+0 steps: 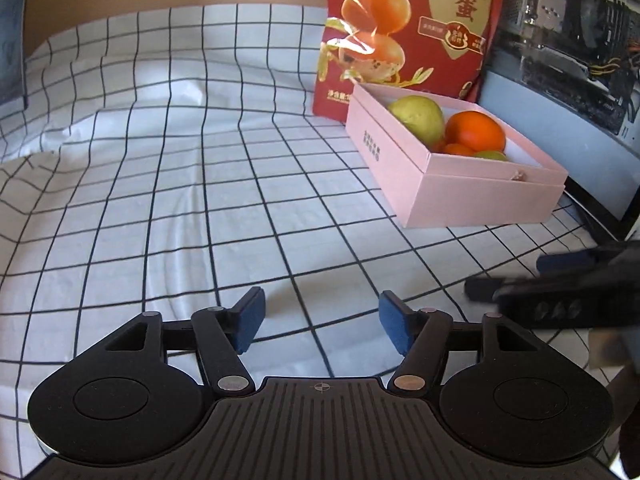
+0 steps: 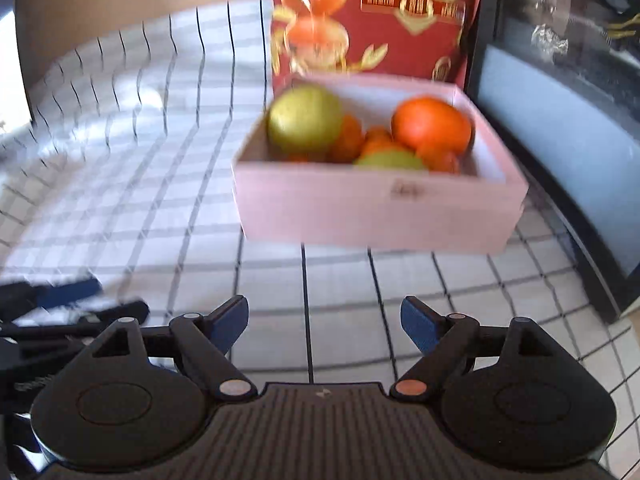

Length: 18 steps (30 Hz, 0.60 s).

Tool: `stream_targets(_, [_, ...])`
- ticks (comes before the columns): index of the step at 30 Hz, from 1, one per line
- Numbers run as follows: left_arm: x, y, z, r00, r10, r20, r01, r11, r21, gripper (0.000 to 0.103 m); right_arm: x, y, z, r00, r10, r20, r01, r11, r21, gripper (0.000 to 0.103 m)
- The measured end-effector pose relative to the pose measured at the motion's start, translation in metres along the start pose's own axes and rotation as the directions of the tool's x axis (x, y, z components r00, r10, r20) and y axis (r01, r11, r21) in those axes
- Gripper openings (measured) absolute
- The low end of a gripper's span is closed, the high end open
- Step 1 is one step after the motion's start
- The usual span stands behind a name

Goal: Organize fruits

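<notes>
A pink box (image 1: 460, 184) (image 2: 360, 208) stands on the checked cloth at the right, holding a large green pear (image 1: 418, 116) (image 2: 304, 118), a big orange (image 1: 476, 130) (image 2: 432, 124), a second green fruit (image 2: 390, 160) and smaller oranges (image 2: 352, 138). My left gripper (image 1: 320, 322) is open over bare cloth, well short and left of the box, nothing between its blue pads. My right gripper (image 2: 324, 322) is open too, empty, facing the box's front wall from a short distance. The right gripper's fingers (image 1: 560, 280) show blurred at the left wrist view's right edge.
A tall red printed bag (image 1: 404, 32) (image 2: 372, 16) stands right behind the box. A dark glass-fronted appliance (image 1: 568, 80) (image 2: 560, 128) lines the right side. The white checked cloth (image 1: 180, 180) (image 2: 120, 200) lies wrinkled to the left. A brown wall rises behind.
</notes>
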<state>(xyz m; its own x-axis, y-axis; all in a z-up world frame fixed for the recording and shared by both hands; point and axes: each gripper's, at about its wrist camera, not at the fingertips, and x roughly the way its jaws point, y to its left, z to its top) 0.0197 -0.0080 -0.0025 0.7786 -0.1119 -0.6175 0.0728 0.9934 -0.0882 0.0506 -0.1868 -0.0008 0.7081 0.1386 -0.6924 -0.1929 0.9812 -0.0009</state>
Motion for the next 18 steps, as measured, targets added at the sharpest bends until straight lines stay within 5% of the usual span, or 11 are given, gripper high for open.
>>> stream_targets(6, [0.010, -0.007, 0.002, 0.998, 0.046, 0.041, -0.047, 0.999, 0.012, 0.069, 0.013, -0.007, -0.003, 0.999, -0.053, 0.003, 0.052, 0.998, 0.033, 0.102])
stream_targets(18, [0.022, -0.016, 0.007, 0.994, 0.093, 0.056, -0.096, 0.994, 0.046, 0.072, 0.024, -0.015, -0.014, 0.988, -0.014, 0.152, 0.011, 1.000, 0.021, 0.103])
